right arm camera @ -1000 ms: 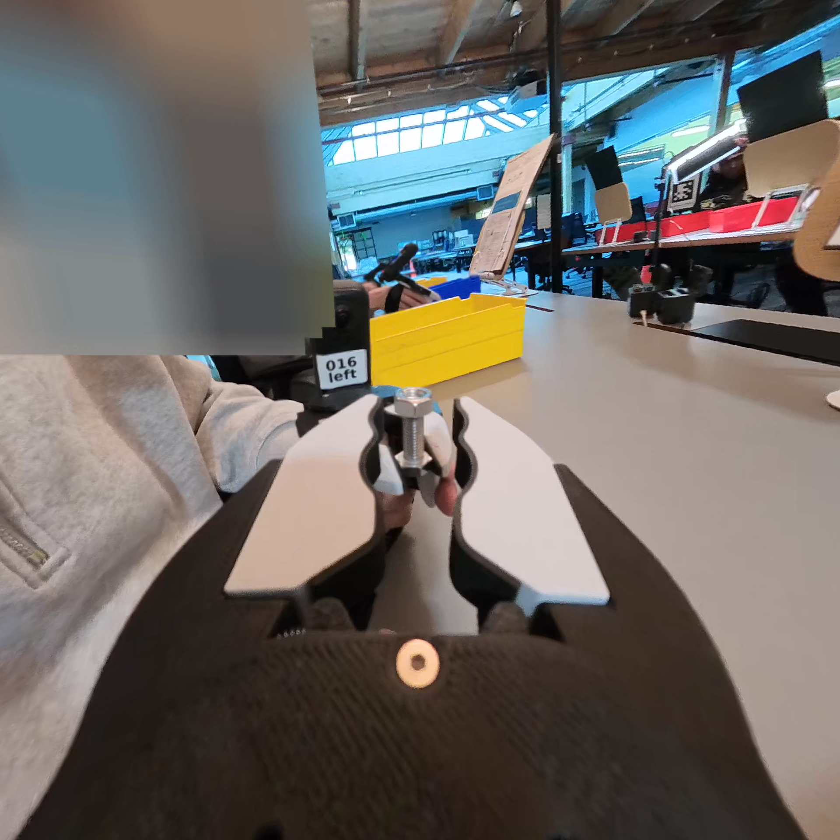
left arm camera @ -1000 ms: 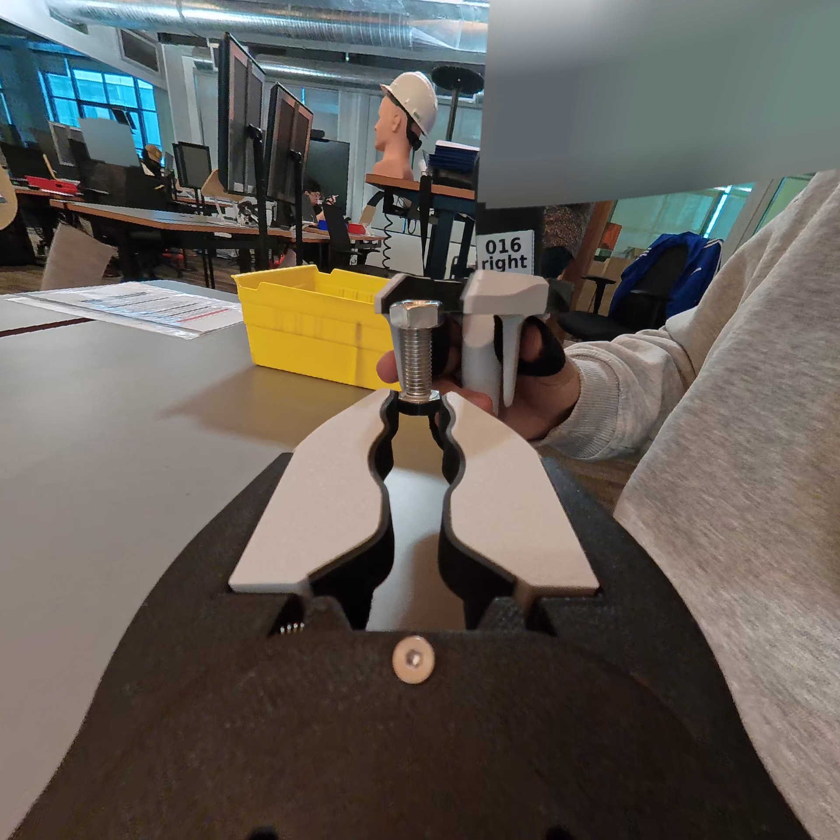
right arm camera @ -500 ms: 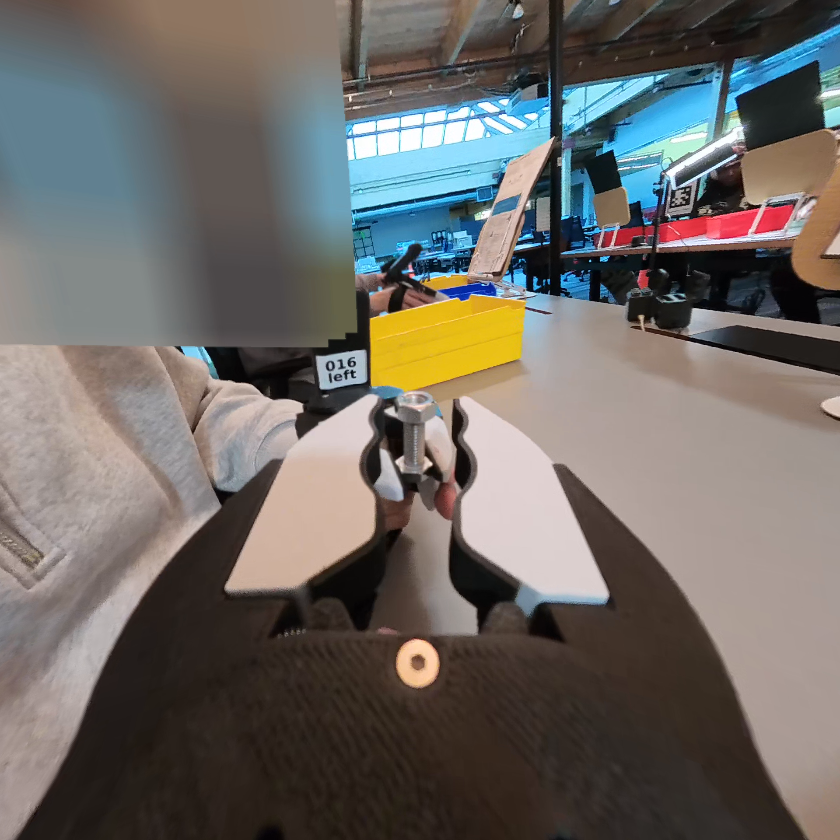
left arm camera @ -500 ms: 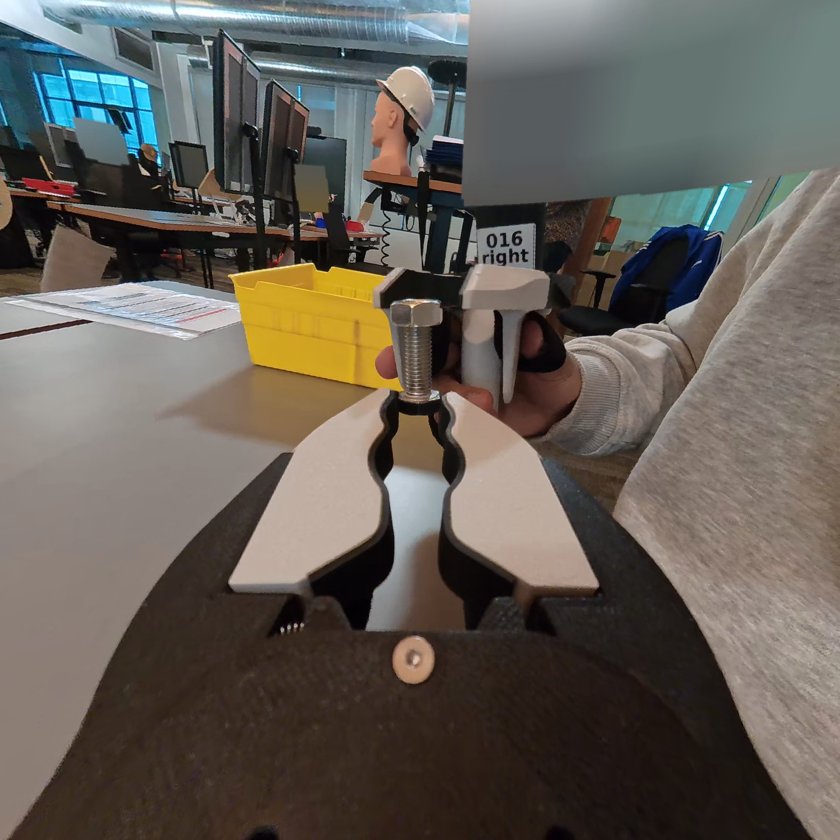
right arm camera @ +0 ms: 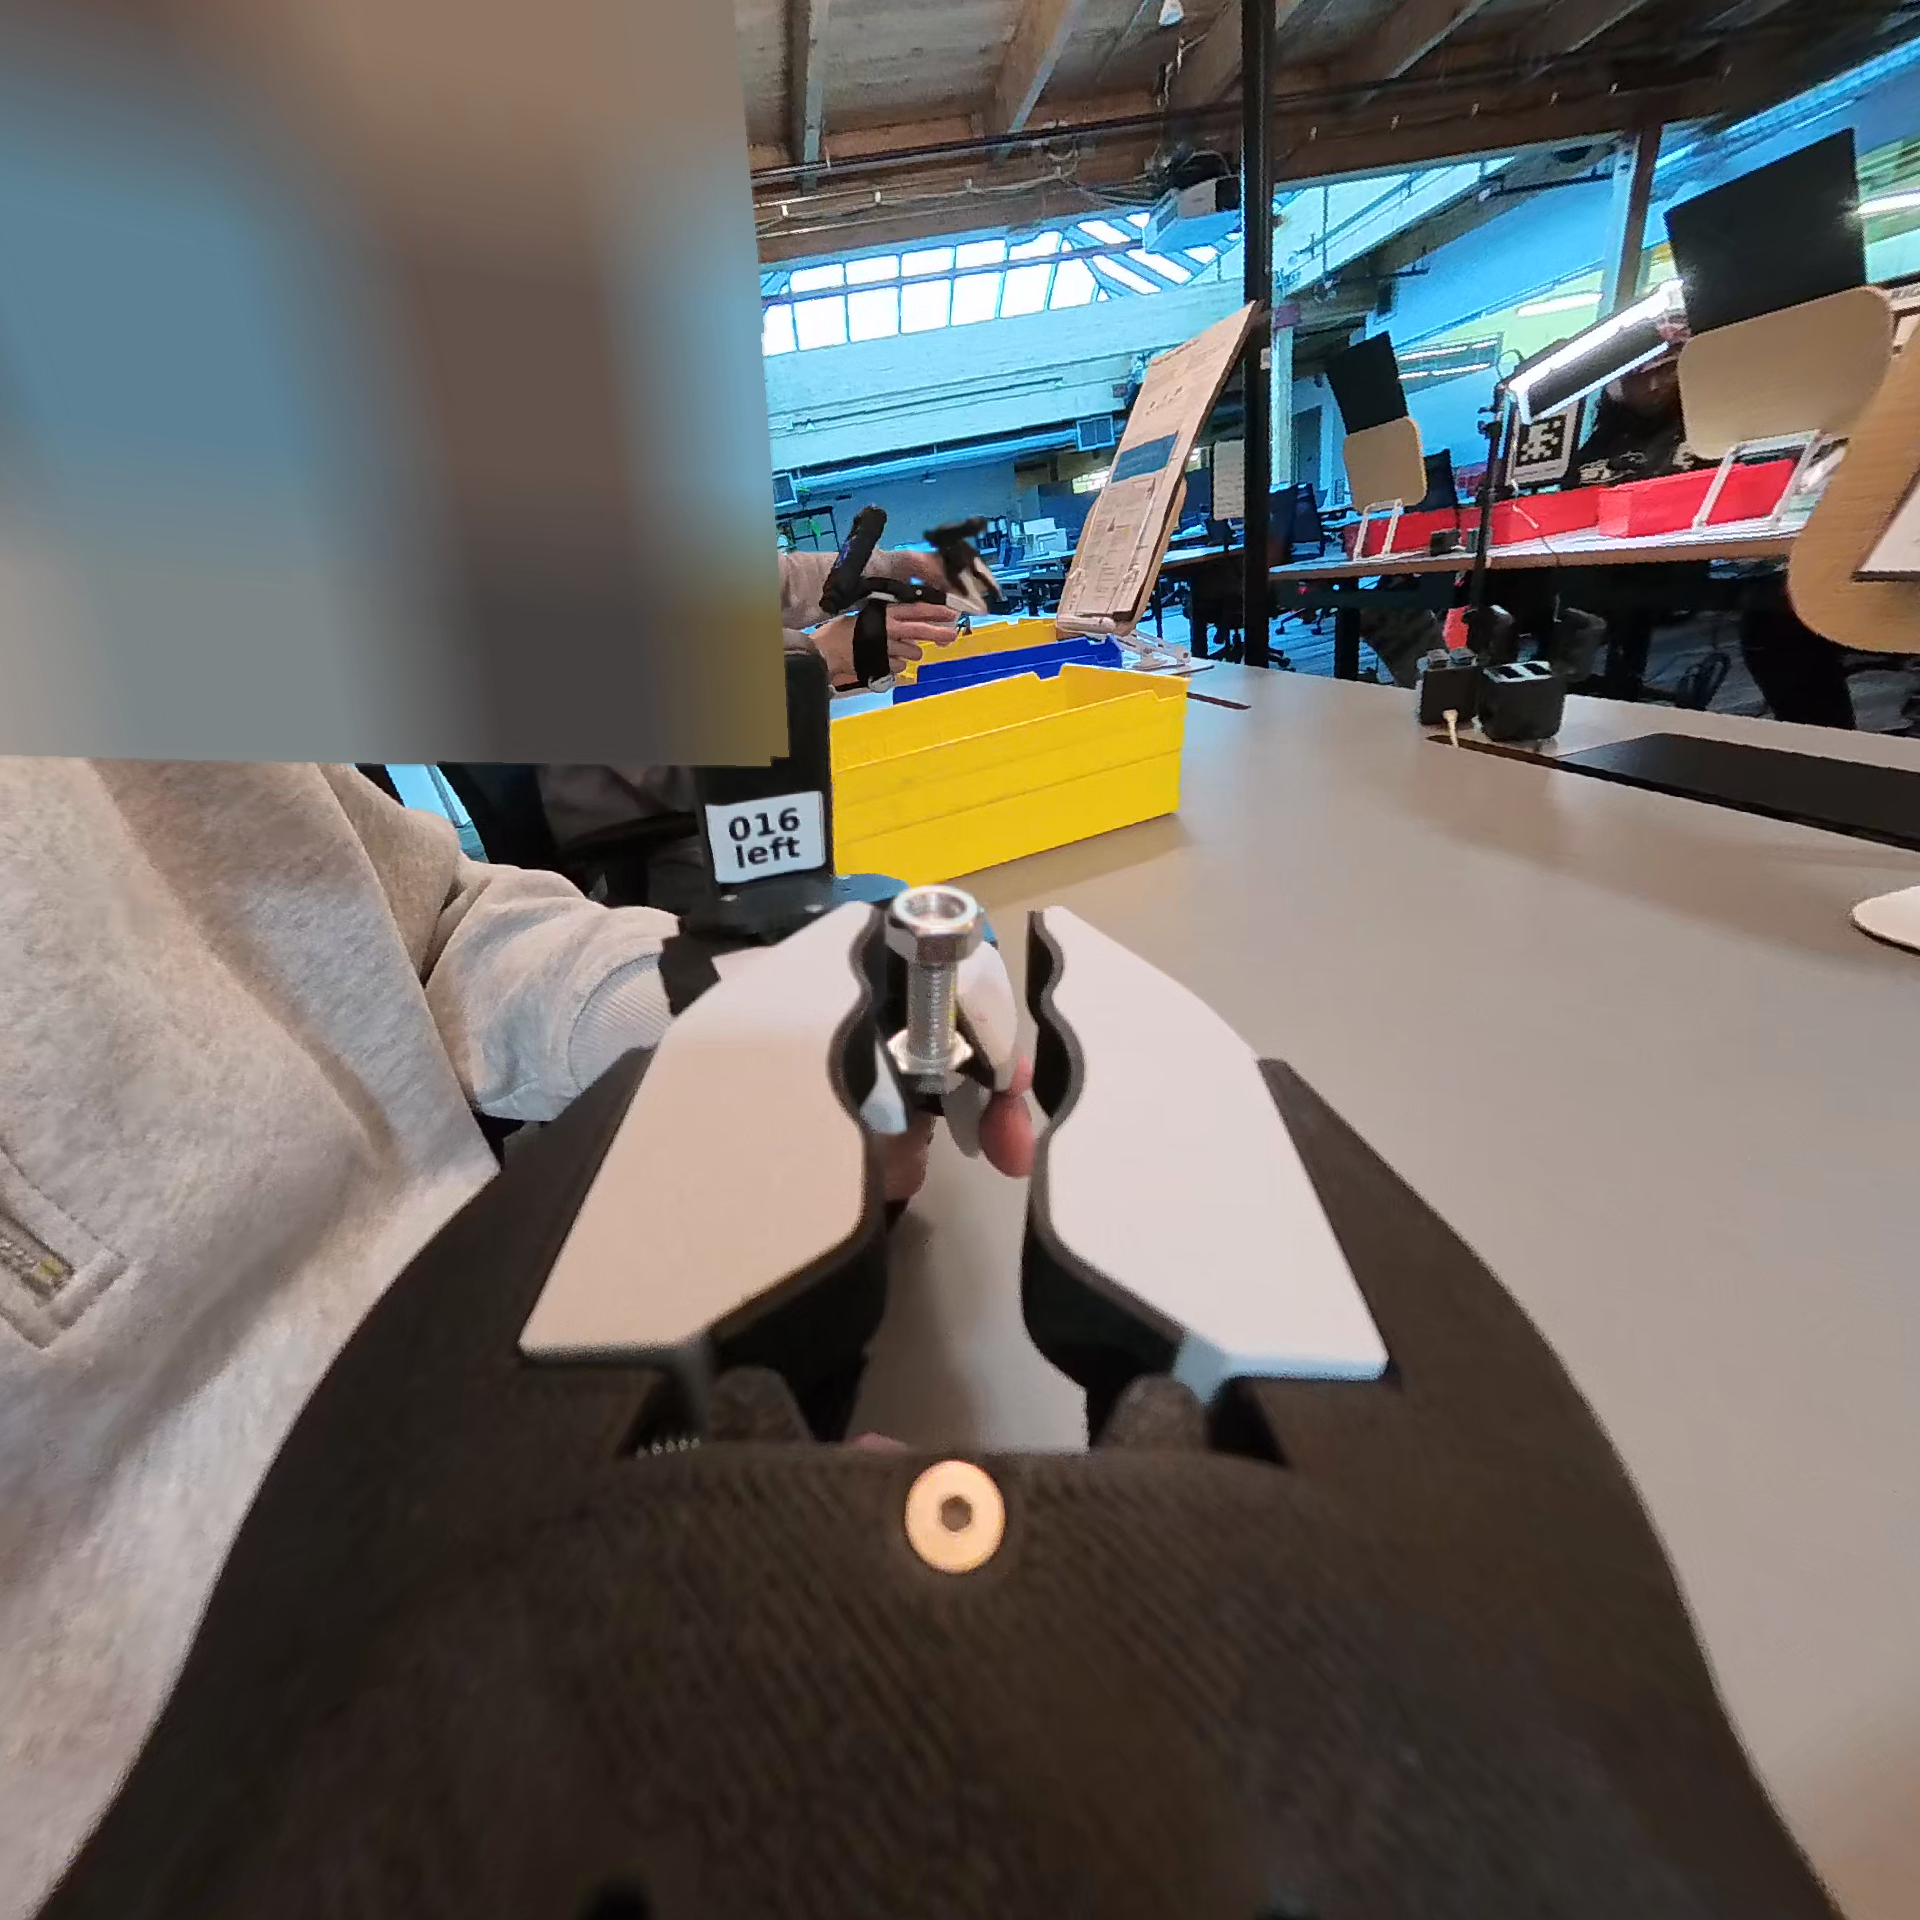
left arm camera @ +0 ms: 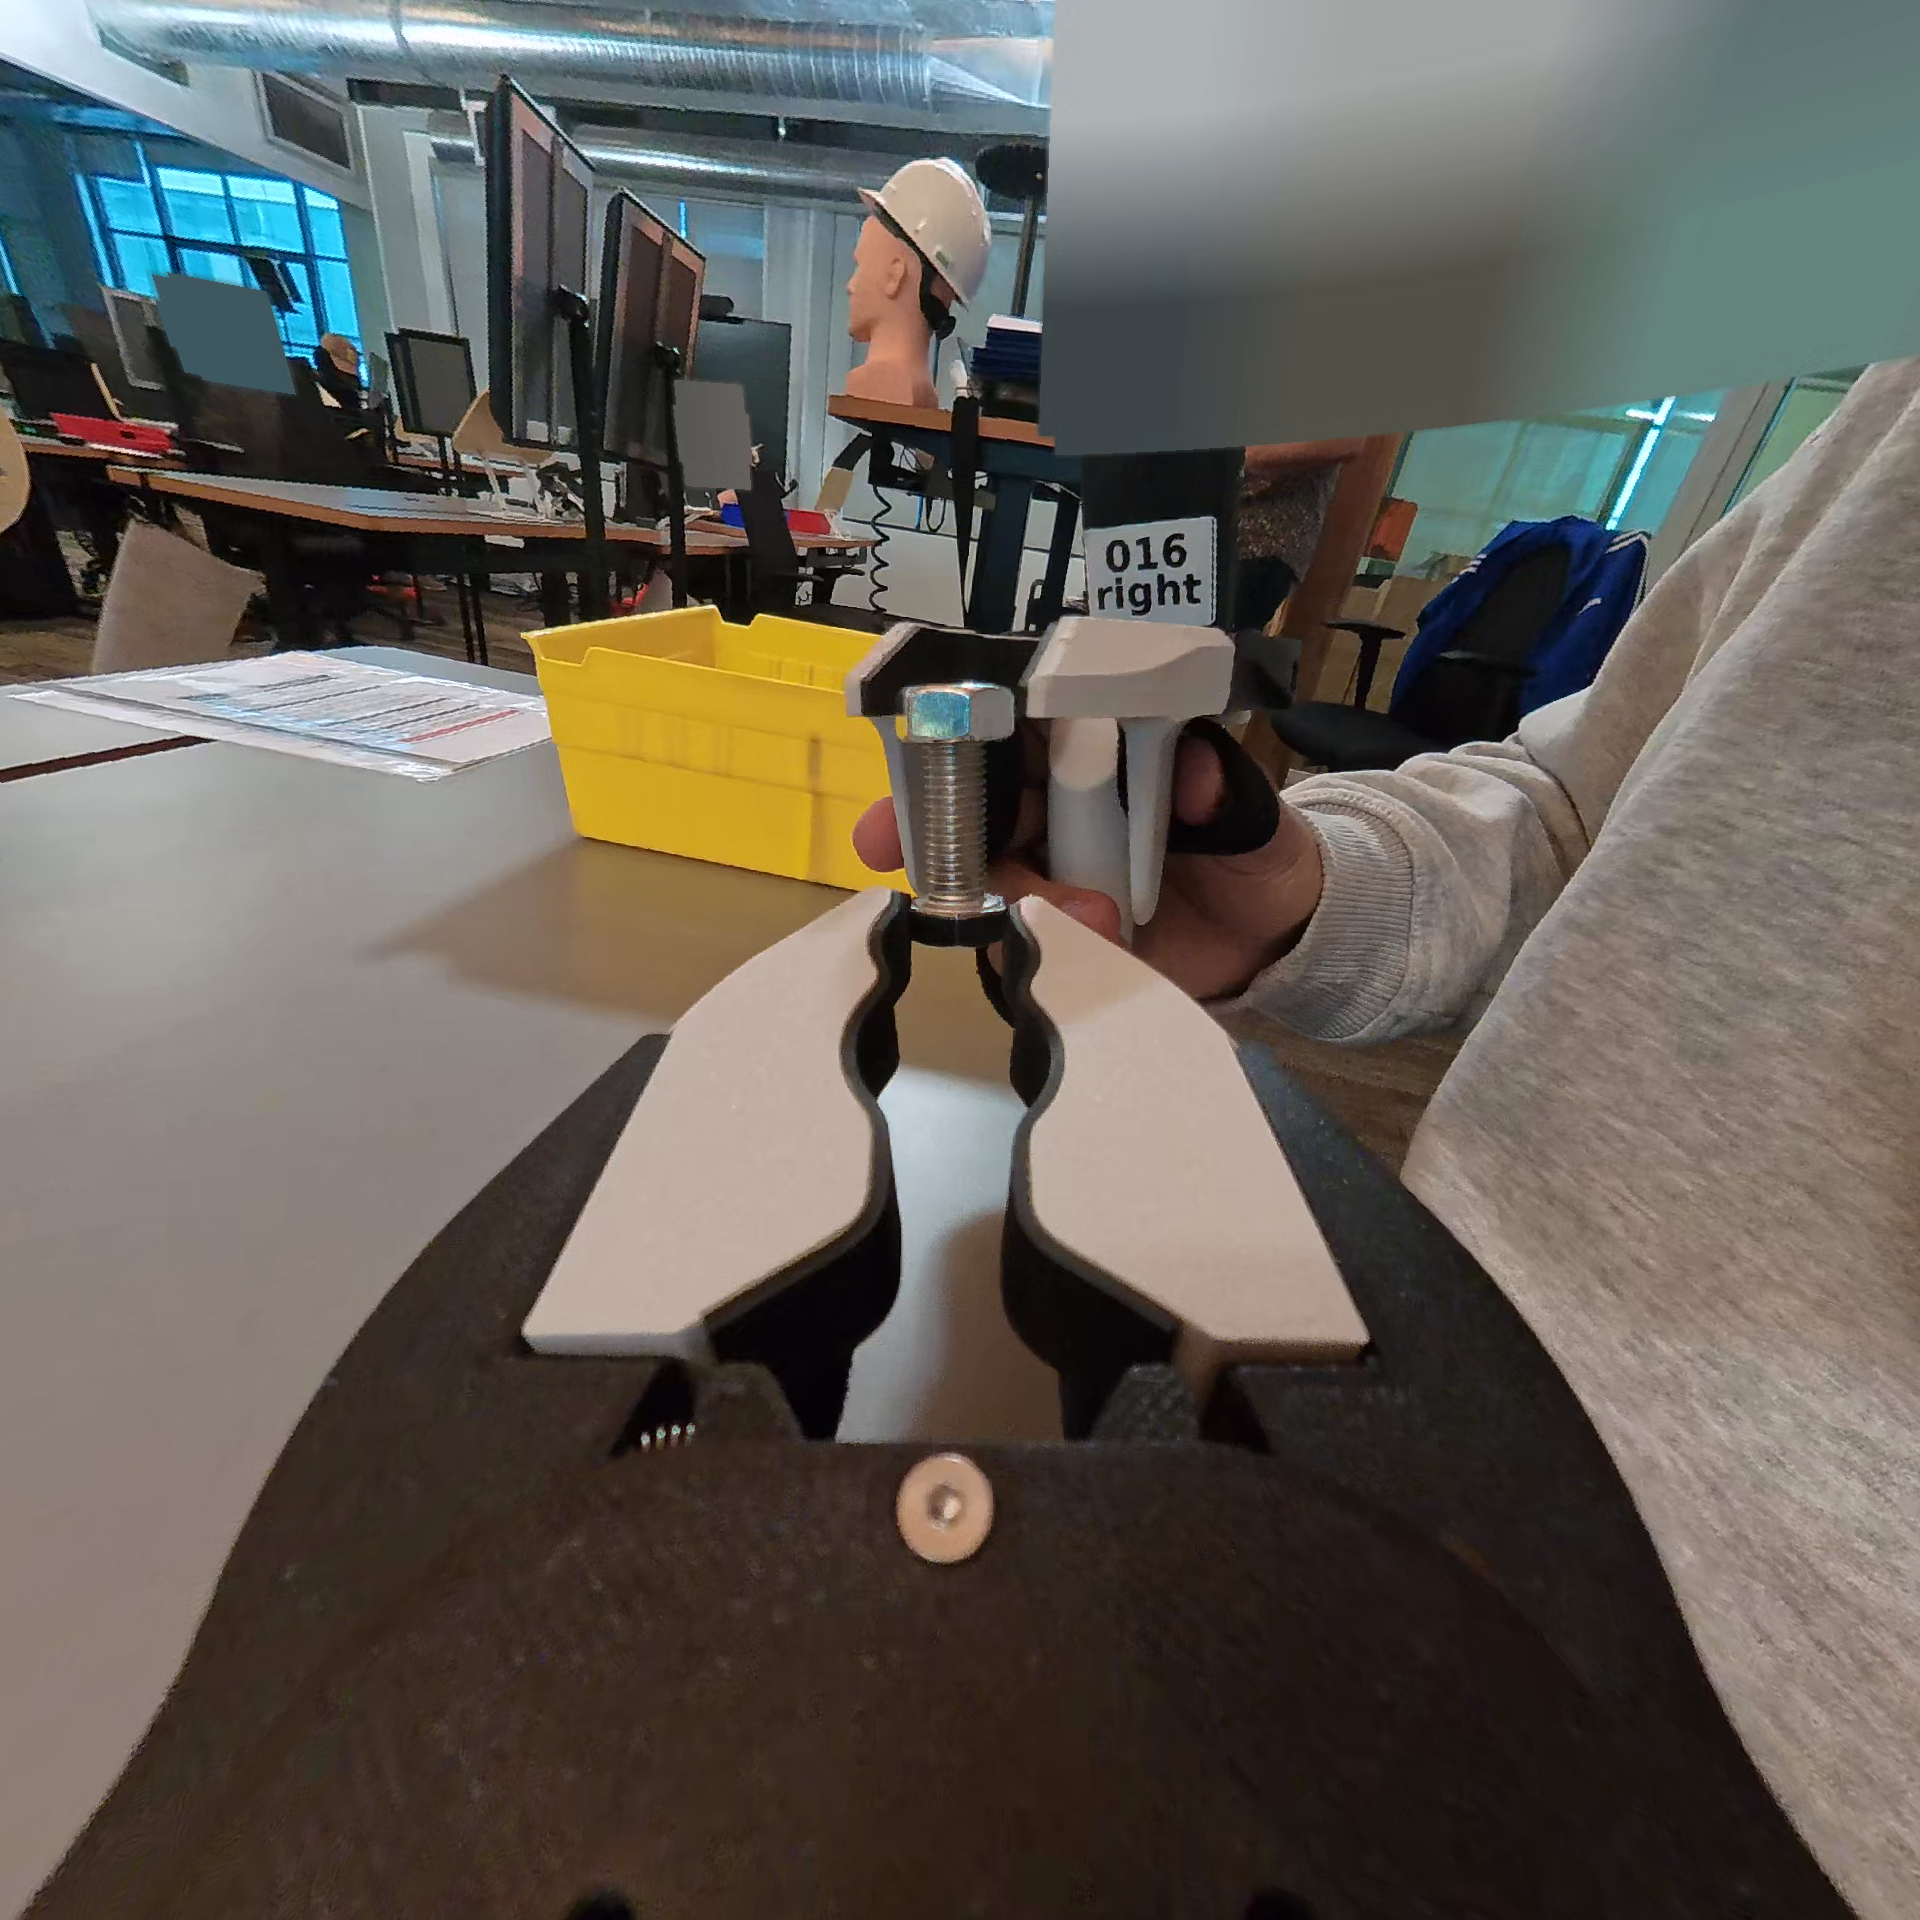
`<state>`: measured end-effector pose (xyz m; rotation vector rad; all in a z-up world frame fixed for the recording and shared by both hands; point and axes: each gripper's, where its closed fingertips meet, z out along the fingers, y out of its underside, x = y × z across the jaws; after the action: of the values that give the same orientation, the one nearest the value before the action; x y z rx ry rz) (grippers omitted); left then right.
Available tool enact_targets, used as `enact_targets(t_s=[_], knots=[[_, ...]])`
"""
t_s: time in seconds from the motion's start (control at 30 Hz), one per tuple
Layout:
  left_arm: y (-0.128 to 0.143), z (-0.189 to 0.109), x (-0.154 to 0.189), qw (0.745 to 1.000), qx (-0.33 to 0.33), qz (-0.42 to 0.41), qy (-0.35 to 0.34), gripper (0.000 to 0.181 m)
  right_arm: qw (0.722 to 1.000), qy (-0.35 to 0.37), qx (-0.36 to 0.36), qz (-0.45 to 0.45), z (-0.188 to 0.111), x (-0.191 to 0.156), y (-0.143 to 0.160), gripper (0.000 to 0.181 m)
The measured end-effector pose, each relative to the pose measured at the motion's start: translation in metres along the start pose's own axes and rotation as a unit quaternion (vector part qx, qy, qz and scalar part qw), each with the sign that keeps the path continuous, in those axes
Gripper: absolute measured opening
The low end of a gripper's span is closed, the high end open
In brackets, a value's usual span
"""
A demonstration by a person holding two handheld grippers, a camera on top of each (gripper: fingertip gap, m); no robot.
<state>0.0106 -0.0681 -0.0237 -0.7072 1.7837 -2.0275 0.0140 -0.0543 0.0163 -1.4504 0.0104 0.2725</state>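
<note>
While the left gripper [left arm camera: 956, 920] clamps the black nut [left arm camera: 954, 928] at its lower end, the threaded silver steel hex bolt [left arm camera: 948, 805] stands upright, head up. The right gripper [right arm camera: 951, 971] flanks the head, apparently parted. A yellow plastic bin [left arm camera: 707, 748] sits behind on the grey table [left arm camera: 260, 987].

Bright, even indoor lighting; daylight entering through far windows [right arm camera: 935, 301]. Soft shadow lying beside yellow bin [left arm camera: 707, 748] on surface [left arm camera: 260, 1039]. Wide-angle bending at edges; slight blur in right wrist view.
</note>
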Motion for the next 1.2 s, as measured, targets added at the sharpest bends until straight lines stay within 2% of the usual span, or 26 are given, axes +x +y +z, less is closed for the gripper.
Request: enact_targets(t_s=[0.23,0.57,0.6,0.67,0.73,0.97,1.2], knots=[[0.001,0.001,0.001,1.0,-0.002,0.001,0.002,0.018,1.0,-0.005,-0.008,-0.003,0.002,-0.004,0.002,0.019],[0.005,0.002,0.007,1.0,-0.015,0.007,0.016,0.017,0.999,-0.036,-0.021,-0.007,0.001,-0.009,0.005,0.018],[0.003,0.001,0.005,1.0,-0.011,0.008,0.011,0.017,0.999,-0.033,-0.021,-0.006,0.001,-0.009,0.005,0.019],[0.001,0.0,0.003,1.0,-0.007,0.004,0.007,0.017,1.0,-0.021,-0.017,-0.008,0.002,-0.007,0.004,0.032],[0.001,0.0,0.0,1.0,-0.008,0.006,-0.001,0.018,1.0,-0.008,-0.016,-0.011,0.003,-0.005,0.004,0.038],[0.002,0.001,-0.002,1.0,-0.011,0.016,-0.021,0.018,0.997,0.066,-0.023,-0.01,0.001,0.003,0.002,0.036],[0.0,0.001,-0.009,0.998,-0.007,0.016,-0.058,0.018,0.994,0.098,-0.034,-0.032,0.0,0.005,0.003,0.03]])
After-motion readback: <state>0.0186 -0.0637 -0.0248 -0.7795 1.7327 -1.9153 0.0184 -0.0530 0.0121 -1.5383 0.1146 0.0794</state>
